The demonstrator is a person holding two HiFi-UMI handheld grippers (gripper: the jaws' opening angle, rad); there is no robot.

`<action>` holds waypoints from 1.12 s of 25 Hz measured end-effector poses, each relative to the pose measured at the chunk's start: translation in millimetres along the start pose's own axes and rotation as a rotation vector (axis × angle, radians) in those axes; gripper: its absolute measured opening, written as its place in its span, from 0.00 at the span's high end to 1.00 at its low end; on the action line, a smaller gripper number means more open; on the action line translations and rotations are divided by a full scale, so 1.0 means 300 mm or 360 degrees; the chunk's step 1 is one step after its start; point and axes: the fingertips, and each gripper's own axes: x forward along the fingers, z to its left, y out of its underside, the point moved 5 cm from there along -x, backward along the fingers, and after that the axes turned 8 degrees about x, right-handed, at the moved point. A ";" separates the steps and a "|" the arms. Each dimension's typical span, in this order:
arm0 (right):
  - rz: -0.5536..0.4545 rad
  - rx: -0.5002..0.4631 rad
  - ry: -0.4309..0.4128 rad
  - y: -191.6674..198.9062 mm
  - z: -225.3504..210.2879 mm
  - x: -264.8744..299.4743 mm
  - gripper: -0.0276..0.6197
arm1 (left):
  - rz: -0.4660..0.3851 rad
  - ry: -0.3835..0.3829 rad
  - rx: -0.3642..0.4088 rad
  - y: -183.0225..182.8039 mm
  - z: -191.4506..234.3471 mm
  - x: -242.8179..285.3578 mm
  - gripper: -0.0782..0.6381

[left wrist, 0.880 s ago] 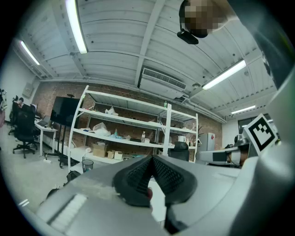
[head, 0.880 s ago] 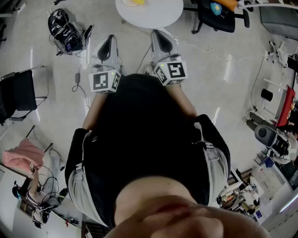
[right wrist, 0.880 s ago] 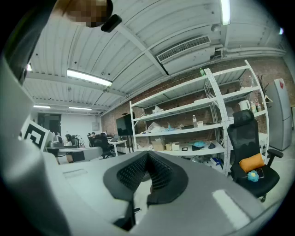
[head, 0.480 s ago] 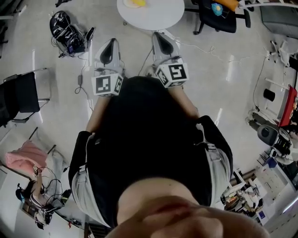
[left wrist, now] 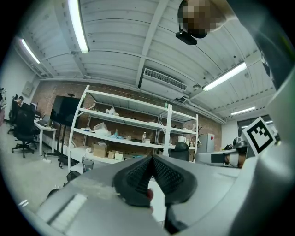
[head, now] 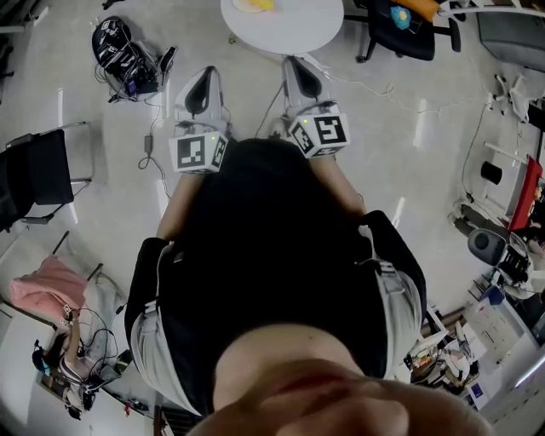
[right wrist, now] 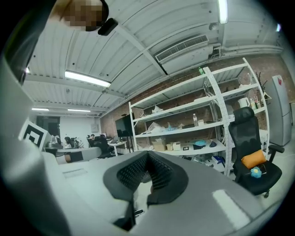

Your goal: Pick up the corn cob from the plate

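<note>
Two grippers are held level out front of the person, side by side, both aimed at a round white tabletop [head: 285, 30]. L gripper [left wrist: 151, 160]: jaws closed tip to tip, nothing btwn them. R gripper [right wrist: 146, 156]: same, jaws fully together, empty. Corn cob [head: 255, 4], yellow, lies on the tabletop's far part, ahead of both grippers & well apart from them, roughly btwn their two lines of aim. The plate under it is too pale against the top to make out. Off to the R gripper's right stands a black office chair [right wrist: 244, 131] w/ an orange cushion [right wrist: 253, 160]; white shelving [right wrist: 184, 131] is straight ahead of it.
</note>
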 end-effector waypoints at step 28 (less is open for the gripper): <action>-0.0053 0.0046 0.0161 0.063 0.163 0.210 0.95 | 0.0023 0.0197 -0.0116 0.021 0.254 0.082 0.88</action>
